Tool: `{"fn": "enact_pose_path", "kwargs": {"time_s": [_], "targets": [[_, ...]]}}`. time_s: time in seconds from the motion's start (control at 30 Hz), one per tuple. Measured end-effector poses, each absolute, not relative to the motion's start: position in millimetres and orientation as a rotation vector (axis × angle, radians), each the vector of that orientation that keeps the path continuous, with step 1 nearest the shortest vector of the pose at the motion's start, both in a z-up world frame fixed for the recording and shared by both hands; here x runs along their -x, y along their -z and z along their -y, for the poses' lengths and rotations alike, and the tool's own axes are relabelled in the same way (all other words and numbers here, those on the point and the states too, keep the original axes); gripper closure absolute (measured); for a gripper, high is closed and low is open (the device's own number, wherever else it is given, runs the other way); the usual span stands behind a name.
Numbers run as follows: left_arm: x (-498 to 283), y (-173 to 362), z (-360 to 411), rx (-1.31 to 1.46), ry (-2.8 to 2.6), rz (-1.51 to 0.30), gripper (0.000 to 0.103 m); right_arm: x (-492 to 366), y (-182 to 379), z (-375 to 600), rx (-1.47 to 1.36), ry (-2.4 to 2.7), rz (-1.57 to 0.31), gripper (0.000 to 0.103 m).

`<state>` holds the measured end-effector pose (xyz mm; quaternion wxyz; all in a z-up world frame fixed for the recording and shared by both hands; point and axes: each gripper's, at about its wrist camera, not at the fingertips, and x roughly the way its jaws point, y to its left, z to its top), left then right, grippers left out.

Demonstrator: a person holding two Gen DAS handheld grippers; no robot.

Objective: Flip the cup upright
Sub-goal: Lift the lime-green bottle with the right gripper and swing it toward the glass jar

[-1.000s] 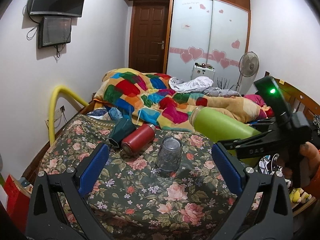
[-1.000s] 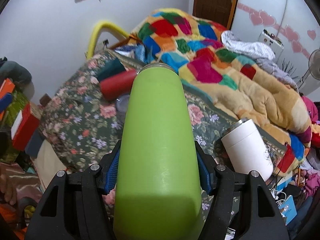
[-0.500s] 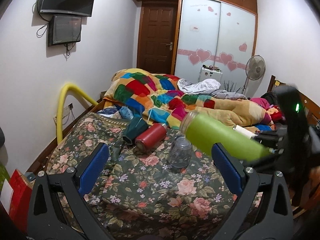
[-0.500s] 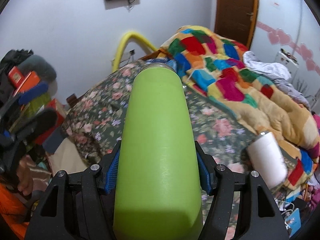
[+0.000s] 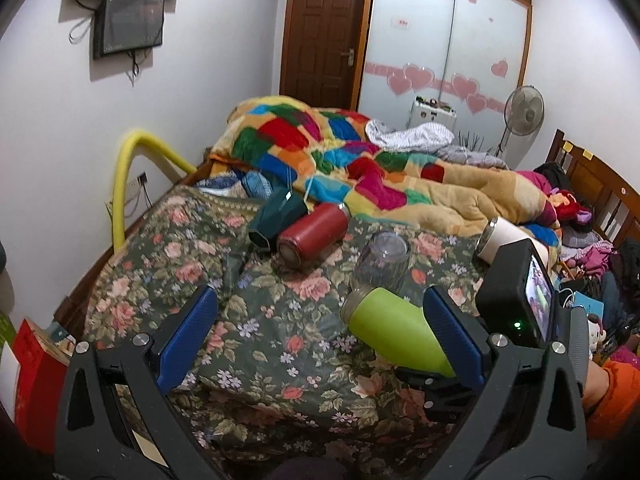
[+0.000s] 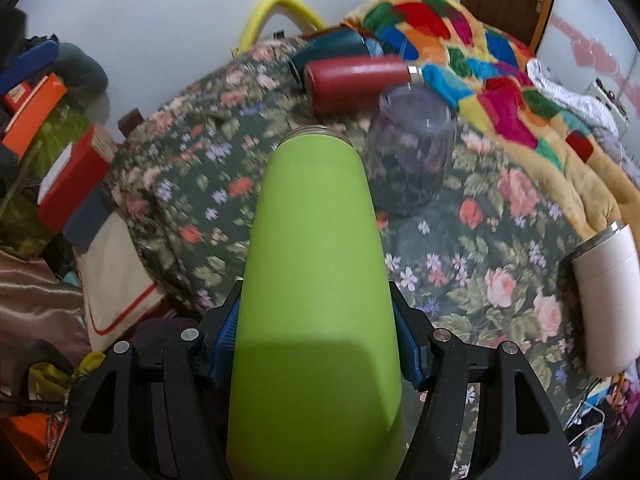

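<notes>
My right gripper (image 6: 316, 354) is shut on a lime-green cup (image 6: 316, 264), held tilted above the floral bedspread (image 6: 460, 248), its metal-rimmed mouth pointing away from me. The green cup (image 5: 394, 330) also shows in the left wrist view, low over the bedspread, mouth to the left, with the right gripper's body (image 5: 516, 304) behind it. My left gripper (image 5: 320, 332) is open and empty, just in front of it. A clear glass cup (image 5: 382, 260) stands upside down right behind the green cup.
A red bottle (image 5: 314, 234) and a dark teal cup (image 5: 276, 220) lie on their sides at the back left. A white tumbler (image 5: 506, 240) lies at the right. A patchwork quilt (image 5: 360, 168) is piled behind. Boxes (image 6: 72, 176) sit beside the bed.
My right gripper has brought the green cup down and forward, from high at the right to low over the bedspread beside the glass cup. My left gripper has drawn back slightly.
</notes>
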<state>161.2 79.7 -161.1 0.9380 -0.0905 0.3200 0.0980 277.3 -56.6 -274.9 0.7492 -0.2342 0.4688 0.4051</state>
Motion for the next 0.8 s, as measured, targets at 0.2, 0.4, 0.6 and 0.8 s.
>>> {"fn": "enact_pose_path", "kwargs": {"time_s": [0.2,0.4,0.6,0.8], "targets": [[-181.6,193.5,-82.0,0.203,-0.182,-0.748,0.000,-277.2,286.2,59.5,0.507,-0.877,-1.040,0.041],[-195.0,221.0,-86.6,0.263,-0.170,-0.834,0.000,-279.5,293.9,59.8,0.533,-0.860,-1.065,0.041],[-199.1,231.1,-87.8,0.295,-0.169,-0.872,0.000,-281.0,287.7,62.2,0.520,-0.861,-1.060,0.041],[-204.6,226.8,-78.4,0.278,-0.139,-0.879,0.000,-269.5,269.4,76.2,0.512,-0.854,-1.013,0.041]]}}
